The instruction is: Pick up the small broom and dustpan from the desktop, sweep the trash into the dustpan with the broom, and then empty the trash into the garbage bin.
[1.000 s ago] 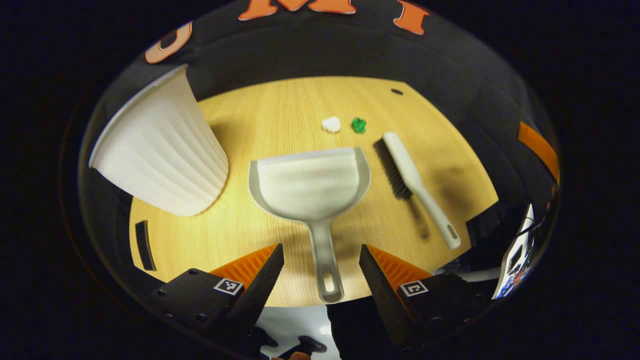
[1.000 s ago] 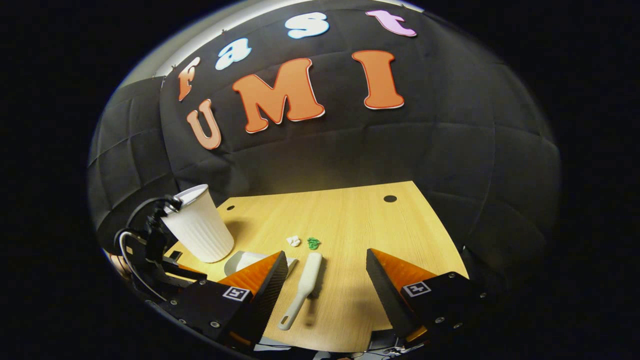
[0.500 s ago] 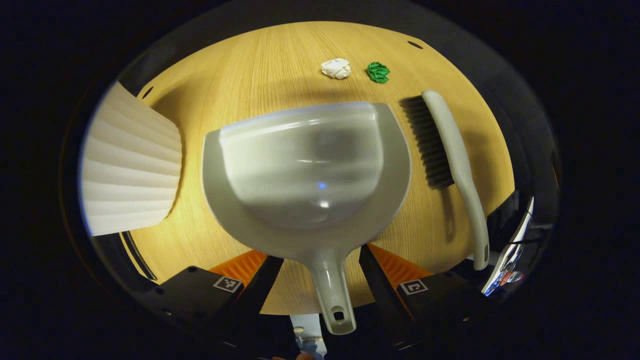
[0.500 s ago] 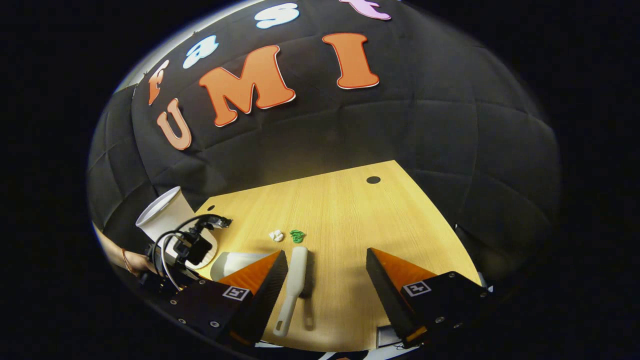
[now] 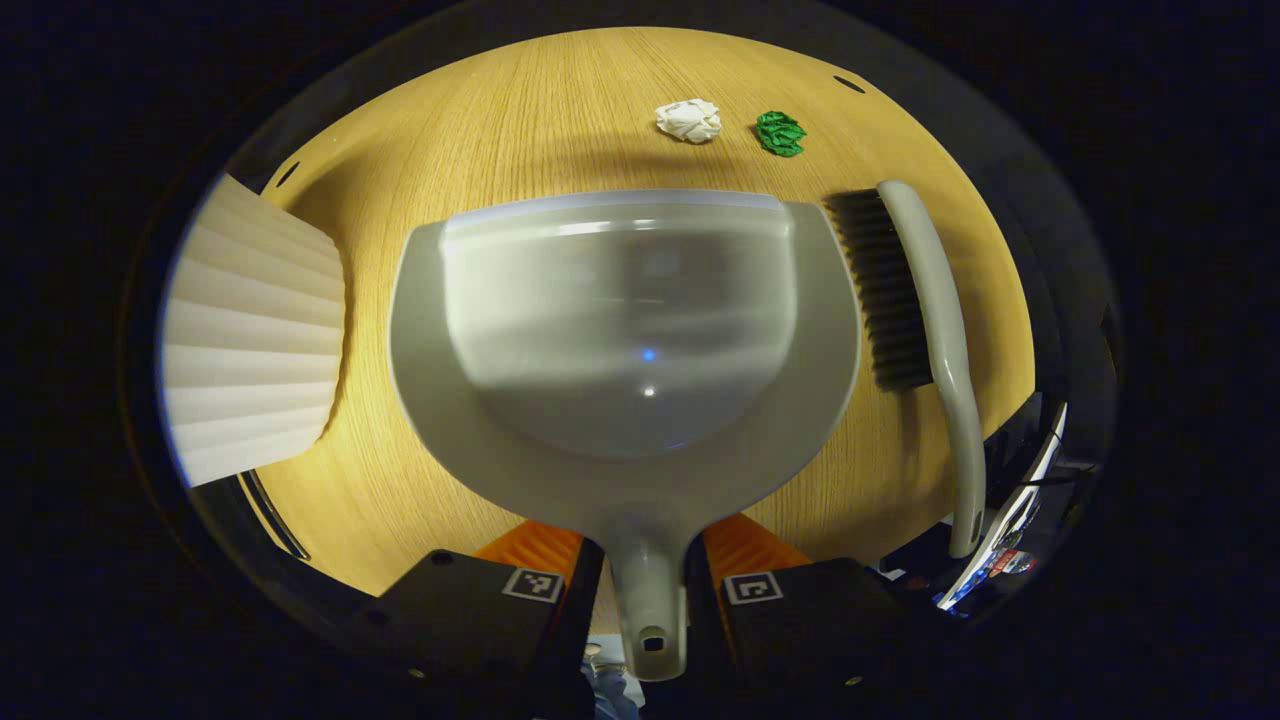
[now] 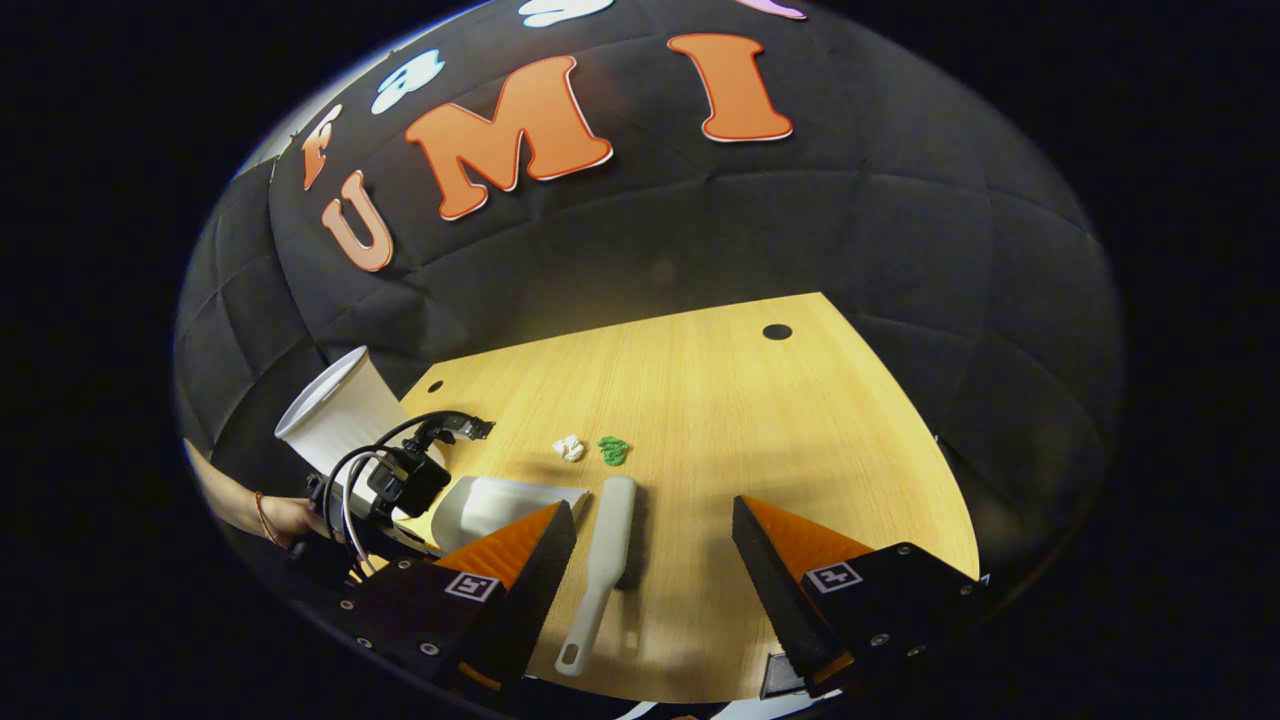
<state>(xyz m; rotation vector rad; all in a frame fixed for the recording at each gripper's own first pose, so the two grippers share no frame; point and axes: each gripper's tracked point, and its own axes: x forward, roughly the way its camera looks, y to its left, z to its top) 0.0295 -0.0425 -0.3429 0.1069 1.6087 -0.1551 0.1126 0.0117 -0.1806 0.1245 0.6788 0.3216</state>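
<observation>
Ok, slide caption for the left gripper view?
Left gripper shut on dustpan handle; broom and two paper scraps ahead.

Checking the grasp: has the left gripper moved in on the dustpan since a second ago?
Yes. The left gripper has advanced toward the dustpan on the desk, and its fingers now clamp the handle.

The dustpan (image 5: 620, 330) was pale grey with a glossy sheen. The broom (image 5: 935, 330) had a pale grey handle and black bristles. The bin (image 5: 255, 340) was white with vertical ribbing. One scrap (image 5: 689, 119) was white; the other scrap (image 5: 779, 132) was green. The desk (image 5: 560, 120) was light yellow wood with a fine straight grain and small black holes.
</observation>
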